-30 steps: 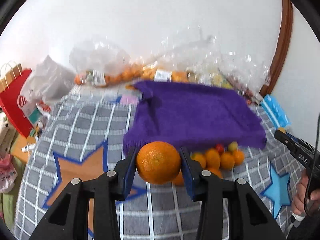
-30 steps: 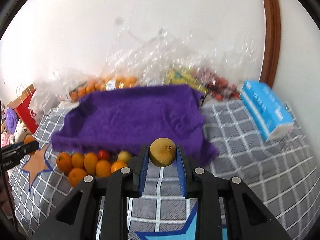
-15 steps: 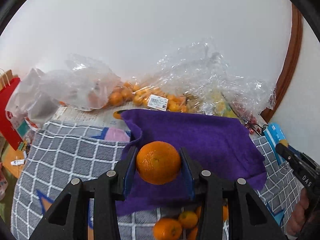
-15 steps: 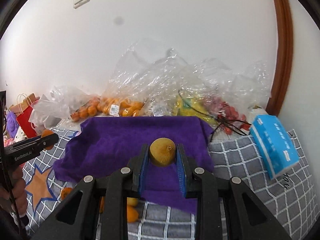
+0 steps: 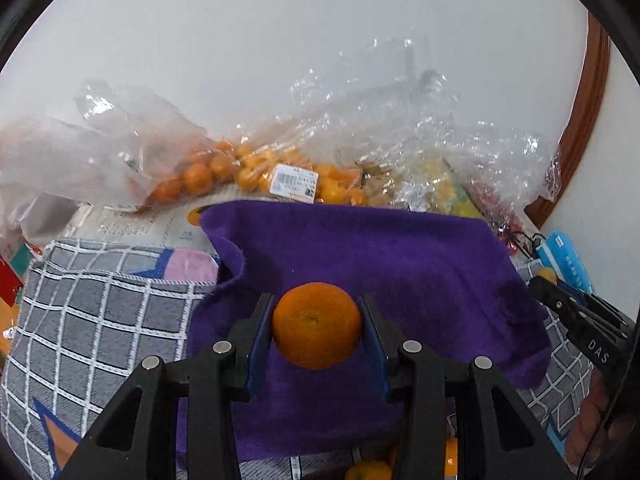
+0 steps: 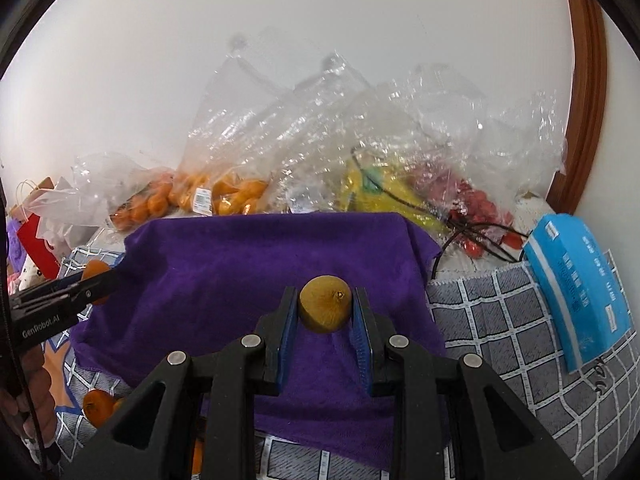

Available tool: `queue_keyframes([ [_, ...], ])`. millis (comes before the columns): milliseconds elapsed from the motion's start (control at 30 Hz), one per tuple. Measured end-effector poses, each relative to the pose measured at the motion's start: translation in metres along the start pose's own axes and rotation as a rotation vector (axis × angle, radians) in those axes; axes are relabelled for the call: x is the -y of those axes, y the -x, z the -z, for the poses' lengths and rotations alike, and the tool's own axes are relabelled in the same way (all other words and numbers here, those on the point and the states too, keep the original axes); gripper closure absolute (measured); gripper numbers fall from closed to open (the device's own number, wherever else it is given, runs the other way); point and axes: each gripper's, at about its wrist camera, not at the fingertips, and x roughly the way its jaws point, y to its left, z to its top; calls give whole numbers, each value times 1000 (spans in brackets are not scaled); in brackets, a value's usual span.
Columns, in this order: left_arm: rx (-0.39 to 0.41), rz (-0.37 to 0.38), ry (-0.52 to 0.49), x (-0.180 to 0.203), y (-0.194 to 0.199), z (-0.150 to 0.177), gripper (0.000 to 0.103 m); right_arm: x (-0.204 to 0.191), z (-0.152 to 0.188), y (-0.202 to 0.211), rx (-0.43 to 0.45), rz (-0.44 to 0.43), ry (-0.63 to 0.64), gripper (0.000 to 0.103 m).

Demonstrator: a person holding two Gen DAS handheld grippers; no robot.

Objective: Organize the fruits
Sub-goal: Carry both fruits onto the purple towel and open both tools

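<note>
Purple towel (image 5: 400,264) fills the middle of both my wrist views, spread over the grey checked blanket (image 5: 100,304). My left gripper (image 5: 317,326) pinches an orange (image 5: 317,326) between its blue pads, holding it above the towel's near part. My right gripper (image 6: 326,309) clamps a brownish-yellow kiwi (image 6: 326,309) the same way, also over the towel. A few loose oranges (image 6: 98,406) lie on the blanket at the towel's near edge. Against the wall behind, clear plastic bags (image 6: 320,120) hold more oranges and some yellow and red fruit. A blue tissue pack (image 6: 580,288) rests on the blanket to the right.
</note>
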Motion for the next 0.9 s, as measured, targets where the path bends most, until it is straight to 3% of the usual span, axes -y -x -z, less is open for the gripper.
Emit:
queue_keyframes([
  [900,-90,10,-40,5,-35,11,63,6,20,-39,-95,-12,8,77],
])
